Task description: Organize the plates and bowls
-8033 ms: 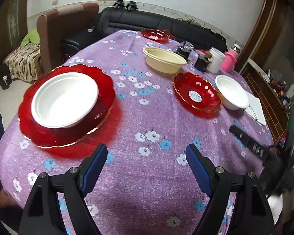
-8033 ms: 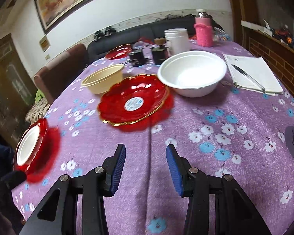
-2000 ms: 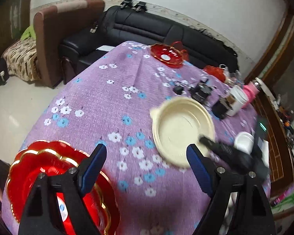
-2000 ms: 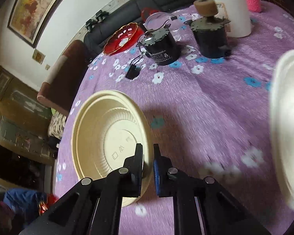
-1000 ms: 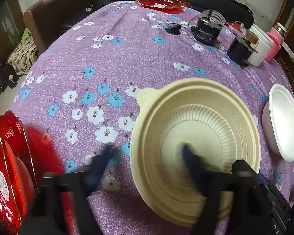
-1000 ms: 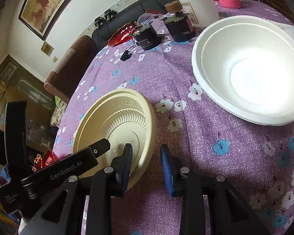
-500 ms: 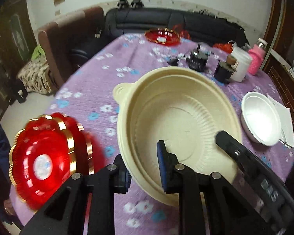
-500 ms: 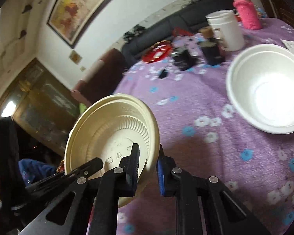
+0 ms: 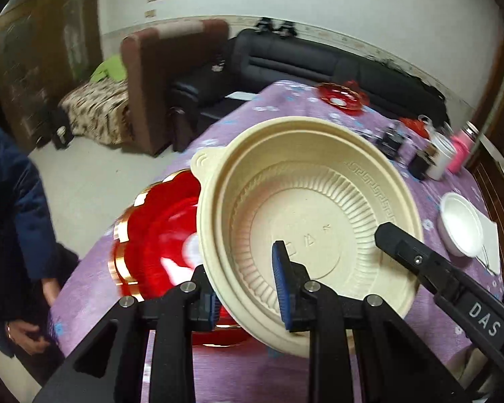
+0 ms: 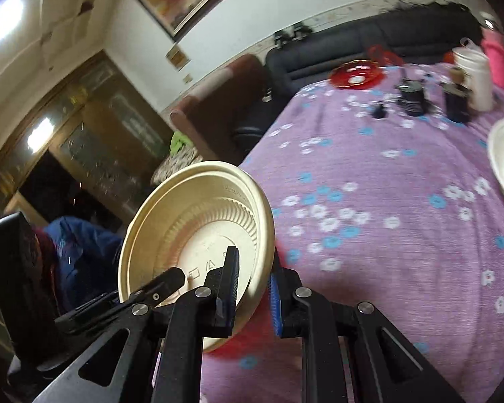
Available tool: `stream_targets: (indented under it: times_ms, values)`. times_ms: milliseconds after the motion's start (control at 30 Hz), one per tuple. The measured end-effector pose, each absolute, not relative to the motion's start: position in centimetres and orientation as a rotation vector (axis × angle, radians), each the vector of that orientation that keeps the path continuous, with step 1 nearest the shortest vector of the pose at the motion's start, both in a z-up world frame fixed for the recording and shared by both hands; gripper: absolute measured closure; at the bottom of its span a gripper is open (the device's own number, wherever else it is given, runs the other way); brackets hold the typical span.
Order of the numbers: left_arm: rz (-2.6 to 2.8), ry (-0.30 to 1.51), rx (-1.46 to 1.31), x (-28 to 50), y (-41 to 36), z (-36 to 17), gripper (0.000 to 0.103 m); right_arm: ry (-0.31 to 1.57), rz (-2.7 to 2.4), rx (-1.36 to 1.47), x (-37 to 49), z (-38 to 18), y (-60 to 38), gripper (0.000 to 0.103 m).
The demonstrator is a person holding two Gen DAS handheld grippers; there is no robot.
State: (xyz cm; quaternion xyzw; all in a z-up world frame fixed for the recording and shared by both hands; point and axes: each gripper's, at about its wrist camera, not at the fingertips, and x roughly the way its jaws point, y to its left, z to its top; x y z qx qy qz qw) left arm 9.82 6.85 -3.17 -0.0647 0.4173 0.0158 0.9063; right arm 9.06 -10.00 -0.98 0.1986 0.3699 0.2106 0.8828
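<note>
Both my grippers, left (image 9: 248, 283) and right (image 10: 252, 290), are clamped on the cream bowl's (image 9: 305, 231) rim, holding it tilted just above the red plates (image 9: 158, 235) to its left.

- The table (image 10: 403, 201) is covered with a purple cloth that has white and blue flowers printed on it.
- A stack of red plates with gold rims (image 9: 158, 235) lies on its near left edge.
- One small red plate (image 9: 341, 96) lies alone at the far end.
- Two dark jars (image 10: 411, 99) stand near the far right side, with a white container (image 10: 473, 77) and a pink bottle (image 10: 495, 58) just beside them.
- A white bowl (image 9: 462, 223) stands on the right, beside a white sheet of paper (image 9: 490, 245).
</note>
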Motion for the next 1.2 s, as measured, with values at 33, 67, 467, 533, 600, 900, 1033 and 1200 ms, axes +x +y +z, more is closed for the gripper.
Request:
stream_targets:
  times_ms: [33, 67, 467, 533, 600, 900, 1033, 1200]
  values:
    - [0.047, 0.87, -0.148, 9.9, 7.9, -3.4, 0.079, 0.776, 0.441, 0.394, 9.1, -0.9, -8.9, 0.084]
    - [0.057, 0.875, -0.156, 9.9, 8.8, -3.6, 0.079, 0.785, 0.441, 0.377, 9.3, -1.0, -7.8, 0.084]
    - [0.119, 0.965, -0.167, 14.1, 13.6, -7.5, 0.075, 0.901, 0.372, 0.281, 13.0, -4.5, -1.9, 0.084]
    - [0.113, 0.963, -0.15, 14.3, 13.2, -7.4, 0.073, 0.909, 0.355, 0.275, 13.3, -4.9, -1.9, 0.084]
    - [0.098, 0.96, -0.166, 14.2, 13.4, -7.2, 0.062, 0.907, 0.354, 0.271, 13.3, -4.8, -1.8, 0.084]
    - [0.08, 0.826, -0.281, 11.6, 15.9, -4.5, 0.039, 0.835, 0.331, 0.224, 12.7, -3.7, -1.4, 0.06]
    - [0.078, 0.782, -0.324, 9.8, 16.8, -3.3, 0.037, 0.816, 0.324, 0.213, 12.2, -3.6, -1.6, 0.052]
    - [0.011, 0.757, -0.398, 6.6, 16.8, -2.0, 0.023, 0.753, 0.321, 0.241, 10.2, -2.0, -2.8, 0.052]
